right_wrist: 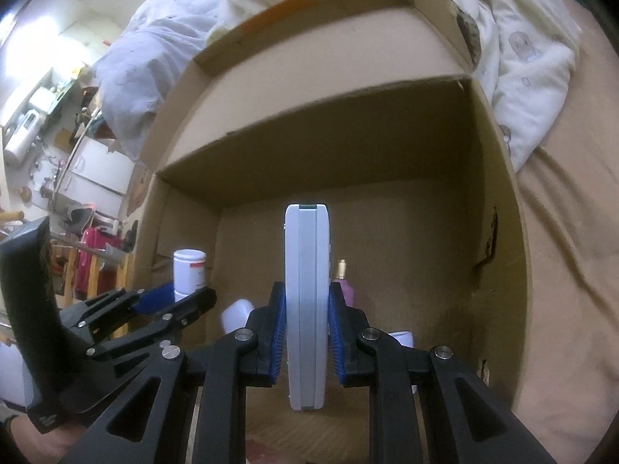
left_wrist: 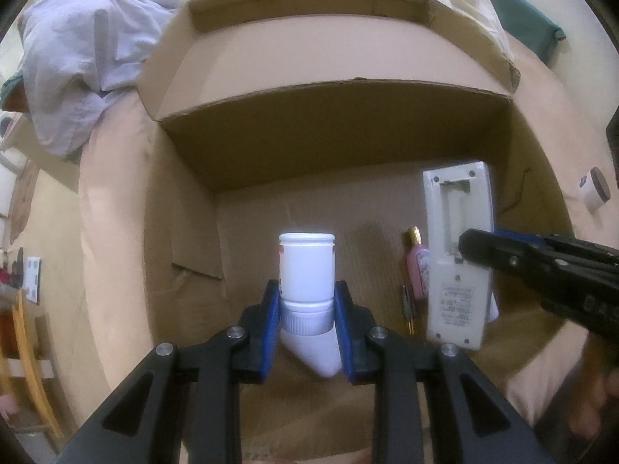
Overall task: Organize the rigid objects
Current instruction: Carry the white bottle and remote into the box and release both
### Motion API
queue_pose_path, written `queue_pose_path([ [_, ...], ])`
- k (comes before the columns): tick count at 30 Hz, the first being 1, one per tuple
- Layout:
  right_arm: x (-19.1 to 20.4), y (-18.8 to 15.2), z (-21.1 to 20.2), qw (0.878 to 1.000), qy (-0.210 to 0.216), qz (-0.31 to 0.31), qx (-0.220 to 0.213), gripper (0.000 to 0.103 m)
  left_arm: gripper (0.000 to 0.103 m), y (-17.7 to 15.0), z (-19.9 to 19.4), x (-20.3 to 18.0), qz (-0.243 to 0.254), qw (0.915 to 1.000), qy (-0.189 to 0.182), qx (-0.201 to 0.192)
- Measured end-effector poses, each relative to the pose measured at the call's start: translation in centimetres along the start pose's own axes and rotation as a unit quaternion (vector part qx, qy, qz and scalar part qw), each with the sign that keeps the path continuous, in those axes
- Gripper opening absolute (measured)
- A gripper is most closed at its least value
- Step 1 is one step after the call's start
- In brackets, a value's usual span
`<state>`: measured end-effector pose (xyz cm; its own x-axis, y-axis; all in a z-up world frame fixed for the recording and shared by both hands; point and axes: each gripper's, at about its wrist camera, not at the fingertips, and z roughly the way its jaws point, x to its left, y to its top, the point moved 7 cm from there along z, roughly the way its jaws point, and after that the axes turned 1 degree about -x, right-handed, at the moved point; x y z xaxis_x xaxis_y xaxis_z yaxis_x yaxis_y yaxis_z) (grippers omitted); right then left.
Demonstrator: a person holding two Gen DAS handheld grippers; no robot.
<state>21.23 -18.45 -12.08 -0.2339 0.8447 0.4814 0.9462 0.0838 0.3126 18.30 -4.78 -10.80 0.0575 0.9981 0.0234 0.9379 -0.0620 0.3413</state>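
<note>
My left gripper (left_wrist: pixel 307 301) is shut on a white plastic bottle (left_wrist: pixel 306 266), held by its cap end inside the open cardboard box (left_wrist: pixel 317 143). The bottle also shows in the right wrist view (right_wrist: pixel 188 270). My right gripper (right_wrist: pixel 307 309) is shut on a white remote control (right_wrist: pixel 306 301), held edge-on over the box floor. In the left wrist view the remote (left_wrist: pixel 458 255) shows its open battery bay, with the right gripper's finger (left_wrist: pixel 503 255) across it. A small pink bottle with a gold cap (left_wrist: pixel 418 266) lies on the box floor beside the remote.
The box sits on a bed with a tan sheet (right_wrist: pixel 572 232) and crumpled white bedding (left_wrist: pixel 85 50). A small white jar with a brown lid (left_wrist: pixel 594 189) lies outside the box at right. Another white object (right_wrist: pixel 236 315) lies on the box floor. Cluttered shelves (right_wrist: pixel 58 123) stand far left.
</note>
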Motion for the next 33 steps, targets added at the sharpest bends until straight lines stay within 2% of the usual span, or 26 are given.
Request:
queue_pose_path([
  [11,-0.1,0.0,1.3,1.0,-0.015,-0.002,0.021,0.022,0.024,-0.5,1.3,0.5,0.008,0.9997,0.014,0.016],
  [19,0.2,0.6,1.8,0.999,-0.034,-0.013,0.018,0.024,0.024,-0.9,1.5,0.1,0.017,0.9995,0.005,0.025],
  [20,0.3,0.7,1.8,0.999,-0.039,-0.017,0.015,0.027,0.025,-0.9,1.5,0.0,0.019,0.9995,0.005,0.025],
  [21,0.4,0.8,1.6,0.999,-0.043,-0.021,0.01,0.029,0.032,-0.9,1.3,-0.2,0.022,0.9995,0.006,0.022],
  [22,0.5,0.9,1.5,0.999,-0.047,-0.025,0.005,0.037,0.047,-0.8,1.1,-0.3,0.024,0.9995,0.005,0.019],
  [23,0.7,1.1,1.2,0.998,-0.048,-0.03,-0.002,0.051,0.05,-0.8,1.0,-0.5,0.025,0.9995,-0.001,0.017],
  [24,0.8,1.3,0.9,0.998,-0.044,-0.034,-0.01,0.058,0.058,-0.7,0.6,-0.9,0.028,0.9995,-0.007,0.013],
  [25,1.0,1.5,0.5,0.998,-0.038,-0.038,-0.018,0.069,0.072,-0.7,0.4,-1.1,0.031,0.9995,-0.007,0.009],
  [26,1.2,1.7,0.2,0.998,-0.036,-0.042,-0.025,0.074,0.079,-0.6,0.1,-1.3,0.034,0.9994,-0.005,0.003],
  [27,1.3,1.8,0.0,0.998,-0.038,-0.047,-0.031,0.075,0.088,-0.5,-0.3,-1.5,0.039,0.9992,0.0,-0.008],
  [30,1.8,2.0,-0.6,0.997,-0.027,-0.055,-0.043,0.089,0.088,-0.4,-0.7,-1.9,0.042,0.999,-0.001,-0.014],
  [32,2.6,1.9,-0.7,0.997,-0.013,-0.065,-0.046,0.103,0.089,-0.4,-0.7,-1.7,0.033,0.9993,-0.01,-0.013],
  [33,2.9,1.9,-0.7,0.996,-0.012,-0.072,-0.047,0.103,0.089,-0.4,-0.7,-1.6,0.029,0.9995,-0.01,-0.012],
])
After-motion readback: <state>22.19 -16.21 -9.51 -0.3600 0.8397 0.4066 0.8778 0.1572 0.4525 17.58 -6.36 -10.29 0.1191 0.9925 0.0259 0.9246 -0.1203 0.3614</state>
